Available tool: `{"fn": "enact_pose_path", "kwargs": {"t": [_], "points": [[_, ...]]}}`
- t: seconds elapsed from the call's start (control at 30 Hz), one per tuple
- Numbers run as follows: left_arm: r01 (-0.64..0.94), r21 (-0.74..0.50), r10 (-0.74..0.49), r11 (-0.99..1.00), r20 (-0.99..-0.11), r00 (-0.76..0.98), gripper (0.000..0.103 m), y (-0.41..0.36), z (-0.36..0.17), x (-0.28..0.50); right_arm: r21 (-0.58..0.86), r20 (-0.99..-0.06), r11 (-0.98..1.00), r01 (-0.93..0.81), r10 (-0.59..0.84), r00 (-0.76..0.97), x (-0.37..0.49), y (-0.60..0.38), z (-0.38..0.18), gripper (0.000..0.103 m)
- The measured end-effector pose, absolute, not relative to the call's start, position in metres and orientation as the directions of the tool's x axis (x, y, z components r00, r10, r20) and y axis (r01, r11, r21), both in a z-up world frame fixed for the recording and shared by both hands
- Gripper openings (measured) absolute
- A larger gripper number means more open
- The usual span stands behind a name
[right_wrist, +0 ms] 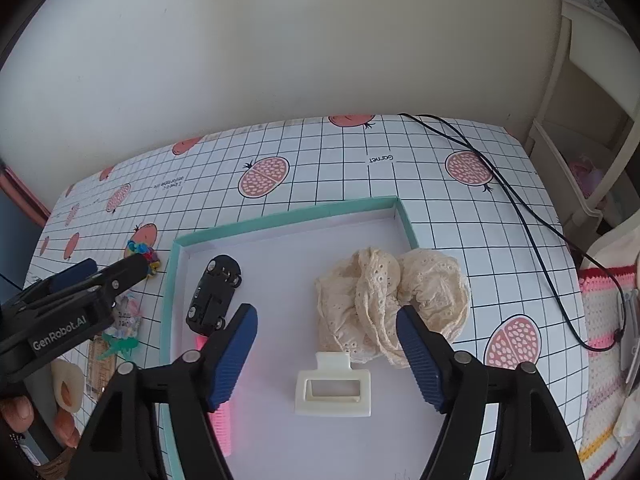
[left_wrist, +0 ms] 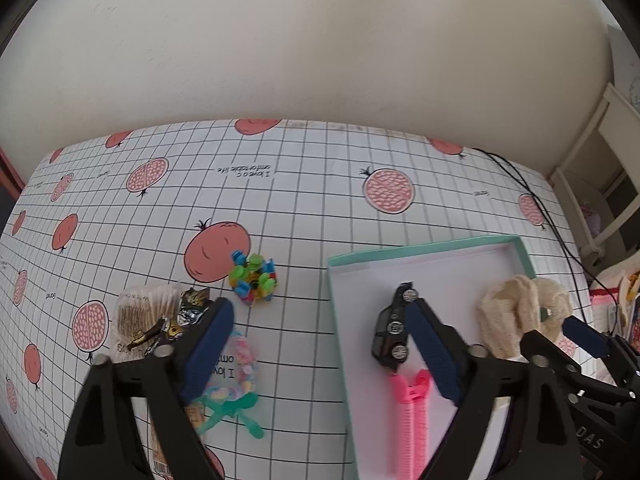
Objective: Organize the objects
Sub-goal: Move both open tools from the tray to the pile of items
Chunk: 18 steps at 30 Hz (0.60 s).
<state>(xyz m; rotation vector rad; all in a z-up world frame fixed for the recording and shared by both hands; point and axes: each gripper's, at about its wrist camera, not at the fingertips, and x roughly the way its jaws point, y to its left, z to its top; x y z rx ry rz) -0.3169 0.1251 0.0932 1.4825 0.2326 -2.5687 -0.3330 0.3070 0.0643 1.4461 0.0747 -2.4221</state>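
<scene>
Both claws stand apart w/ nothing between the pads. Left gripper [left_wrist: 320, 344] straddles the near-left wall of the teal box [left_wrist: 420, 246]; black toy car [left_wrist: 394, 326] lies inside, touching its right pad, long axis running away from the claw. Loose items still on the table, all on the left claw's side: gold figurine [left_wrist: 180, 320] just beside its left pad, colourful clip cluster [left_wrist: 253, 278] ahead-left. Right gripper [right_wrist: 326, 354] hangs over the box, cream hair claw [right_wrist: 333, 390] below, lace scrunchie [right_wrist: 394, 300] at its right pad. Left looks nearer the strays.
</scene>
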Motion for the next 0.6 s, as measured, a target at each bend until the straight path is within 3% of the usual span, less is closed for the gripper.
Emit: {"fn": "enact_pose_path", "kwargs": {"t": [0.4,0.43,0.47,0.6], "points": [[0.258,-0.05,-0.08,-0.965,-0.879,-0.469,0.092,0.111,0.079,-0.316,0.121,-0.87,-0.946,0.302,-0.247,-0.427,-0.334,0.304,0.059,0.098],[0.261,-0.052,-0.079,-0.964,-0.88,-0.469,0.093,0.11,0.079,-0.316,0.119,-0.87,-0.946,0.303,-0.246,-0.427,-0.334,0.304,0.058,0.099],[0.264,-0.055,-0.078,-0.963,-0.88,-0.468,0.102,0.109,0.079,-0.316,0.119,-0.87,-0.945,0.304,-0.247,-0.426,-0.334,0.304,0.058,0.102],[0.275,-0.046,-0.092,-0.96,-0.878,-0.469,0.103,0.106,0.079,-0.316,0.115,-0.872,-0.941,0.318,-0.249,-0.422,-0.333,0.301,0.057,0.103]]}}
